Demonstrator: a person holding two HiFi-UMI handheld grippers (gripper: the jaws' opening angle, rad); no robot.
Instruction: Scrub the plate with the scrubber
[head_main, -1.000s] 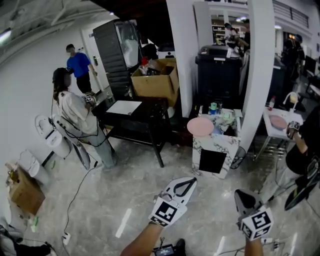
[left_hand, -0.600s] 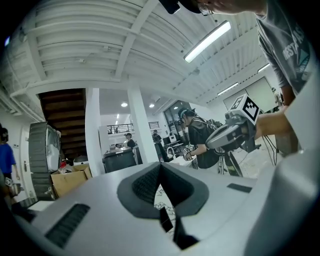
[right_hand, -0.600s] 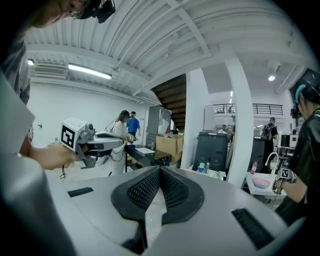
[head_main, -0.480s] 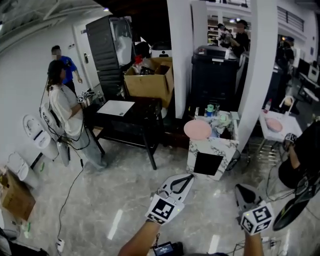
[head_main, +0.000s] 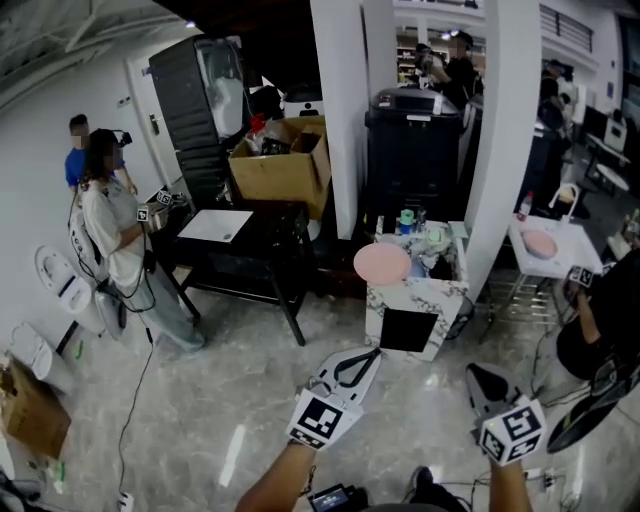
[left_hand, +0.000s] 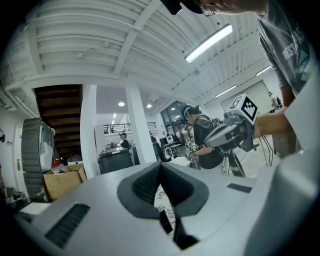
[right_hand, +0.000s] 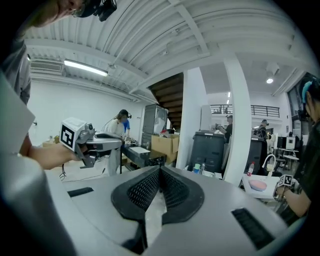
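My L gripper (head_main: 372, 358) & R gripper (head_main: 474, 378) were shut tight, empty, both on the near side of the marble stand (head_main: 450, 300). Pink plate (head_main: 381, 262) sat at the stand's top left corner, round face toward me.

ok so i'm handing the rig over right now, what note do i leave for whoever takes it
Left claw: shut, empty, held low over the floor.
Right claw: shut, empty, alongside it.
Pink plate: lies on the near left corner of the marbled stand, well ahead of both claws.
Scrubber: can't be picked out; it may be in the clutter behind the plate.
Done: nothing yet, the plate is untouched.
Left: step up to the stand, find and grip the scrubber, then scrub the plate.
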